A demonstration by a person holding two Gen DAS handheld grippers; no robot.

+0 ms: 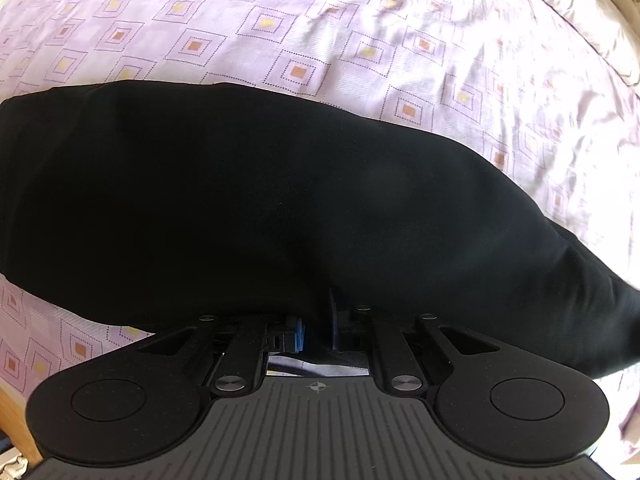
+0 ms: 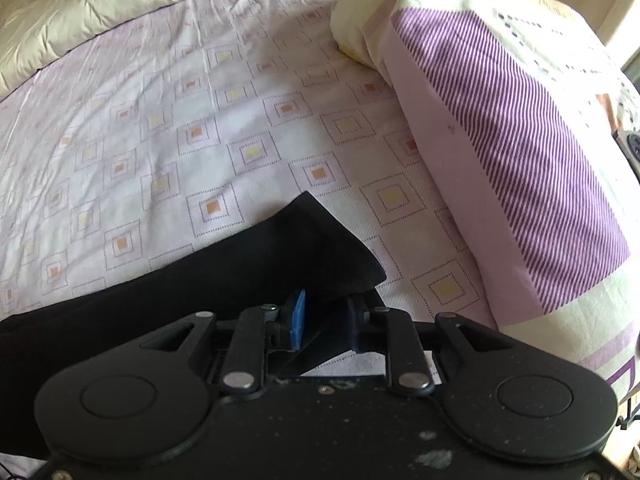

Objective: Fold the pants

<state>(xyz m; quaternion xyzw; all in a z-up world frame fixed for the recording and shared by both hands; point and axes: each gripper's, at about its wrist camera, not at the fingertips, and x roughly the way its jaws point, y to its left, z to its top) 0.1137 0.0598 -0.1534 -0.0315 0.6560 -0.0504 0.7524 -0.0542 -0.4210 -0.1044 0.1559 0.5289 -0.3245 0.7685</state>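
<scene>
Pants (image 1: 260,200) lie on bedsheet (image 1: 280,32), pinched by both hand-held grippers (image 1: 316,326) (image 2: 324,320).

Right gripper (image 2: 324,322) low over the bed sheet (image 2: 168,128). Jaws closed on a corner of the black pants (image 2: 240,264); blue pads (image 2: 298,318) press the fabric from either side. Pants run left from the grip and lie on the sheet, the pointed corner sticking up just past the jaws. Purple-striped pillow (image 2: 500,152) to the right, near the pants but apart. Cream duvet (image 2: 100,8) bunched along the far edge.
</scene>
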